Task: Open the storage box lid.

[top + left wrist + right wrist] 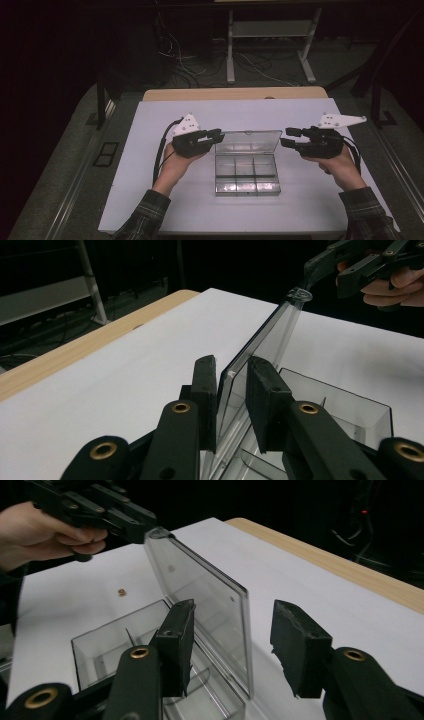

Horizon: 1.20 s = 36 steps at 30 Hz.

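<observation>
A clear plastic compartment box (247,176) sits mid-table, and I see nothing inside it. Its lid (247,141) stands raised at the far side. My left gripper (218,136) is at the lid's left end; in the left gripper view its pads (206,385) are closed on the lid (272,330) edge. My right gripper (287,137) is at the lid's right end. In the right gripper view its jaws stand apart on either side of the lid (200,590) edge, with neither pad touching it.
A white sheet (150,200) covers the table, with a strip of wood (235,93) at the far edge. A tiny brown object (121,592) lies on the sheet beyond the box. A metal desk frame (270,45) and cables stand on the floor behind.
</observation>
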### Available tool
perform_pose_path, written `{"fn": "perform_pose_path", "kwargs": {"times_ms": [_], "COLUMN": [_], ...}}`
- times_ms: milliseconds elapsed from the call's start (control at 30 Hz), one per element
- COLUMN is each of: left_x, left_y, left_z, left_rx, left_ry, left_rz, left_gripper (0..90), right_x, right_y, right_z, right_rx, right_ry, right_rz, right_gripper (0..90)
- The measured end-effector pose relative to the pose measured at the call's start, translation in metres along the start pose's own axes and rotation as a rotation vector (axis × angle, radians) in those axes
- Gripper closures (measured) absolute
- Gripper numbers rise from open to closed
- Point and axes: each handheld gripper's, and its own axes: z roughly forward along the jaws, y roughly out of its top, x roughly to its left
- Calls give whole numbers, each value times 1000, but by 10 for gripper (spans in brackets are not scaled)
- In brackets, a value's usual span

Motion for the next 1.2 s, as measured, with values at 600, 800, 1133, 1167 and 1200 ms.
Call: {"fn": "perform_pose_path", "kwargs": {"times_ms": [600, 800, 1133, 1167, 1200], "left_x": [17, 20, 28, 29, 30], "left_y": [4, 5, 5, 5, 6], "left_z": [8, 11, 18, 19, 20], "left_rx": [4, 3, -2, -3, -1], "left_ry": [-12, -11, -1, 2, 4], "left_rz": [-25, -35, -59, -63, -61], "left_gripper": [754, 749, 739, 737, 735], "right_x": [-21, -22, -30, -31, -31], "right_y": [14, 13, 11, 11, 11], "right_z": [44, 45, 47, 48, 48], "right_rx": [-32, -36, -44, -46, -46], "right_ry": [74, 69, 43, 44, 43], "right_rz": [0, 13, 38, 40, 42], "right_gripper": [667, 681, 697, 700, 702]}}
